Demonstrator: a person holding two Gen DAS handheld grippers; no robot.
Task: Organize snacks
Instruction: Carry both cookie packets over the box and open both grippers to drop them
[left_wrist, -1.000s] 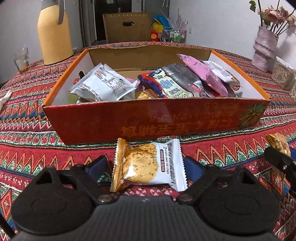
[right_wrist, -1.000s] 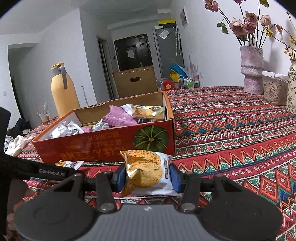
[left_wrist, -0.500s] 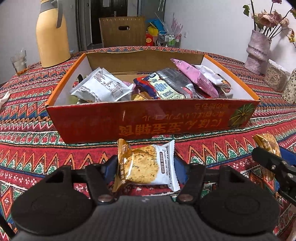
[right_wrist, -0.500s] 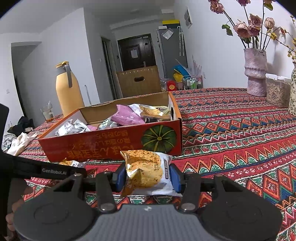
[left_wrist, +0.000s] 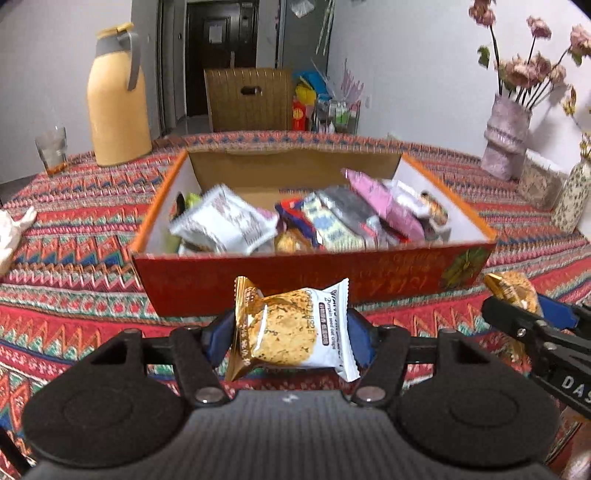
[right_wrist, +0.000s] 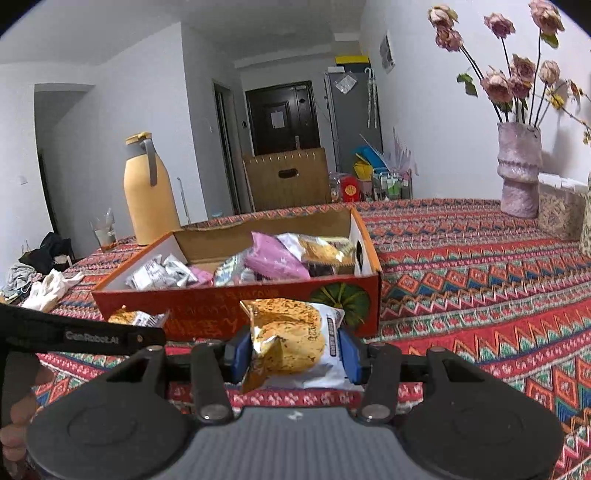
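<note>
An open red-and-orange cardboard box (left_wrist: 332, 275) (right_wrist: 236, 306) full of several snack packets sits on the patterned tablecloth. My left gripper (left_wrist: 290, 338) is shut on a gold-and-white cookie packet (left_wrist: 295, 332), held off the cloth just in front of the box's near wall. My right gripper (right_wrist: 293, 350) is shut on a like cookie packet (right_wrist: 291, 339), also lifted before the box's near right corner. The right gripper and its packet (left_wrist: 511, 291) show at the right edge of the left wrist view. The left gripper's finger and packet (right_wrist: 136, 318) show at the left of the right wrist view.
A yellow thermos jug (left_wrist: 116, 99) and a drinking glass (left_wrist: 51, 149) stand behind the box at the left. A pale vase of dried roses (right_wrist: 519, 173) and a clear container (right_wrist: 559, 214) stand at the far right. White cloth (right_wrist: 51, 288) lies at the table's left edge.
My left gripper closed on the cookie packet and lifted it off the cloth. Both grippers rose with their packets, so the box now looks lower and farther in each view.
</note>
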